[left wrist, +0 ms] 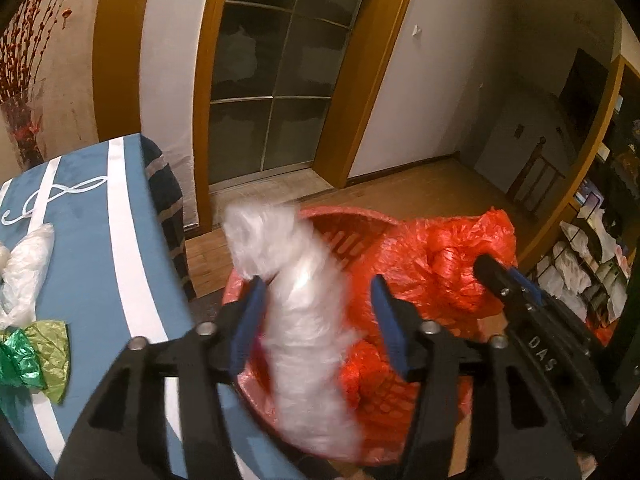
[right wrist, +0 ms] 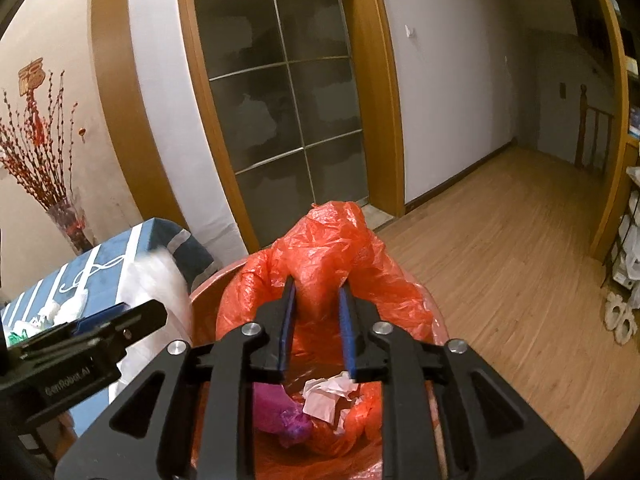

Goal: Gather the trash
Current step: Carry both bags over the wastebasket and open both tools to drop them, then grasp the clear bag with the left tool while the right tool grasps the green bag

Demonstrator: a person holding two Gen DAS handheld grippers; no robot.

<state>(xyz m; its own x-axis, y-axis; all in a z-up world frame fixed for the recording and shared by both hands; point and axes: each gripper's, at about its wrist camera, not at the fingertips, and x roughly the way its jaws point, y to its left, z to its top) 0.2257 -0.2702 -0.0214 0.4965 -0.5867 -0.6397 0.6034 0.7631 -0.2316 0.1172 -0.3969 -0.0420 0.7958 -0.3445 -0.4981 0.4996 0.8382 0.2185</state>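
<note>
Clear plastic wad (left wrist: 304, 320) between half-open left gripper (left wrist: 316, 320) jaws, loose, above red-lined bin (left wrist: 400, 400). Let fall clear before withdrawing. Right gripper (right wrist: 316, 328) slightly parted around red liner (right wrist: 320, 248) fold; keep mouth held wide.

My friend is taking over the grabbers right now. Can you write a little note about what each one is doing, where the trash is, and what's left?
Left gripper: jaws open, a blurred white plastic bag between them over the red bin, apparently dropping in.
Right gripper: jaws narrowly apart around a fold of the red bin liner, seemingly holding it open; whether the pads press cannot be told.
Done: white paper and a purple bag already lie inside the bin.
Left: on the blue table, another white bag and a green wrapper still need collecting.
</note>
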